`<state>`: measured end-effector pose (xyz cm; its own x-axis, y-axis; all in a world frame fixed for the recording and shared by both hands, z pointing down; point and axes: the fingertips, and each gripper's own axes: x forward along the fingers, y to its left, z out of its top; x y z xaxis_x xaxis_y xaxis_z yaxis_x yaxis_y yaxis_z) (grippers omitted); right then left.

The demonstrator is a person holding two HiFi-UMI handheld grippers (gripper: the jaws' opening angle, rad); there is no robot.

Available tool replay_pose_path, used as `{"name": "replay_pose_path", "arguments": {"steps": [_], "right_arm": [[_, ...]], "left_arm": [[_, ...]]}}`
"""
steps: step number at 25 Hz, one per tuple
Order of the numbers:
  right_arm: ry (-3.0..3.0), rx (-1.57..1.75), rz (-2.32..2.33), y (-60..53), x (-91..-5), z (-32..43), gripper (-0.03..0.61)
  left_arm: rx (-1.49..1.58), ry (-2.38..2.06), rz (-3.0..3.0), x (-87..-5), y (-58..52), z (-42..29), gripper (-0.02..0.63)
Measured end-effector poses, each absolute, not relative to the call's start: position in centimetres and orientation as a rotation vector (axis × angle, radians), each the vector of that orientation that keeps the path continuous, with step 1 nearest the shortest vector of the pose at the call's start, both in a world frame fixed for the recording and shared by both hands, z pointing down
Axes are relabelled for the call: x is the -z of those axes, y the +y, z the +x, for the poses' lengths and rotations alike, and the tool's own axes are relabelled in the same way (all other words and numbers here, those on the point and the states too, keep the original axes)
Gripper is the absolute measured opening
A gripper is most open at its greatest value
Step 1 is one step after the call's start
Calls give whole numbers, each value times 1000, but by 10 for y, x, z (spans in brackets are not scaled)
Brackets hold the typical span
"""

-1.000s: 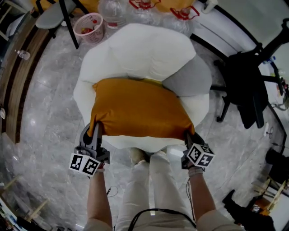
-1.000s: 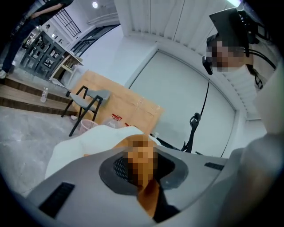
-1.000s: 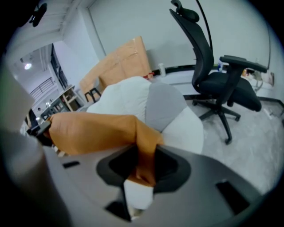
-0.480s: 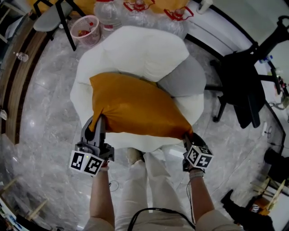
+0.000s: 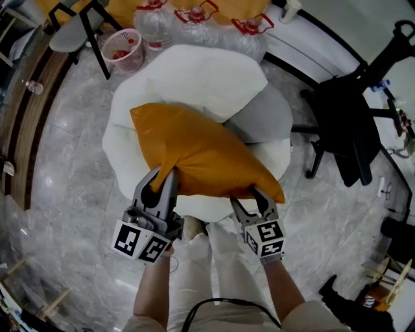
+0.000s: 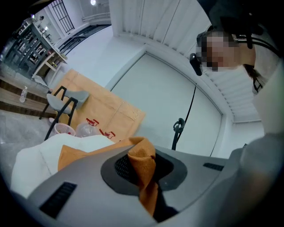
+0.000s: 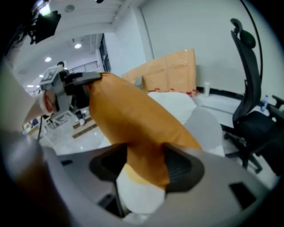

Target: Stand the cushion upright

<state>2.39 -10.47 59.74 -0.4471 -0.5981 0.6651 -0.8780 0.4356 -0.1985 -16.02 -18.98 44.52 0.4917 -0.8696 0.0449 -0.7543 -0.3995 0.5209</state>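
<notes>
An orange cushion (image 5: 194, 152) lies tilted on a white padded seat (image 5: 201, 78), its near edge raised. My left gripper (image 5: 161, 185) is shut on the cushion's near-left corner; in the left gripper view a fold of orange cloth (image 6: 143, 170) is pinched between the jaws. My right gripper (image 5: 251, 200) is at the near edge, left of the free right corner (image 5: 277, 193). Its jaws are opening, and the cushion's thick edge (image 7: 144, 155) sits between them.
A grey pillow (image 5: 266, 113) lies behind the cushion on the seat's right. A black office chair (image 5: 353, 123) stands to the right. A pink basket (image 5: 122, 47), water bottles (image 5: 194, 19) and a stool (image 5: 71, 29) are beyond. The person's legs (image 5: 214, 266) are below.
The left gripper rose and moved right with the cushion's corner. The right gripper let go of the right corner, slid left along the edge and spread its jaws. The cushion tilted up.
</notes>
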Motion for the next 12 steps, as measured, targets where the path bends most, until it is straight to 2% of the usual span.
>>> {"name": "replay_pose_path", "arguments": {"steps": [12], "right_arm": [[-2315, -957, 1234, -121, -587, 20, 252]], "left_arm": [[179, -1399, 2403, -370, -163, -109, 51]]}}
